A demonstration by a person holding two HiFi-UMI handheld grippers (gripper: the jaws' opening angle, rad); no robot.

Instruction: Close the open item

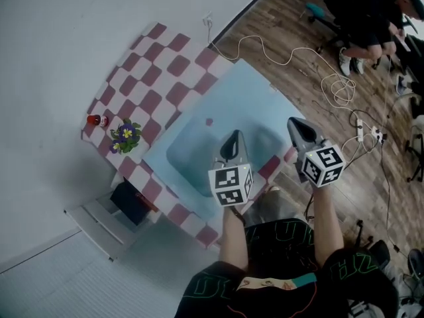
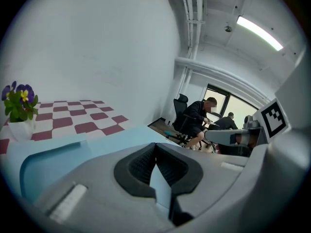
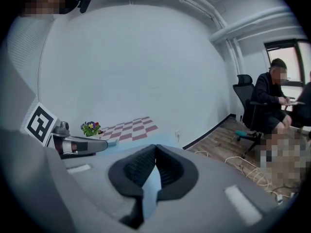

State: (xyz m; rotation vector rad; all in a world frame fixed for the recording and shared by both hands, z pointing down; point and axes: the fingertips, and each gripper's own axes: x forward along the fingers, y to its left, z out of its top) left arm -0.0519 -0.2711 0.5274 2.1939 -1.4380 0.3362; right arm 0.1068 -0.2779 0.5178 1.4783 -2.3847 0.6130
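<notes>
Below the table's left edge a dark open compartment shows, with a white panel sticking out beside it; I cannot tell whether it is a drawer or a door. My left gripper hovers over the light blue mat, shut and empty, its ribbed pads meeting at the tips. My right gripper hangs beside it over the mat's near right part, also shut with nothing held, pads together. Both grippers are well to the right of the open compartment.
The table wears a red and white checked cloth. A potted pansy and a small red object stand at its left end. White cables trail on the wooden floor. People sit on office chairs at the far right.
</notes>
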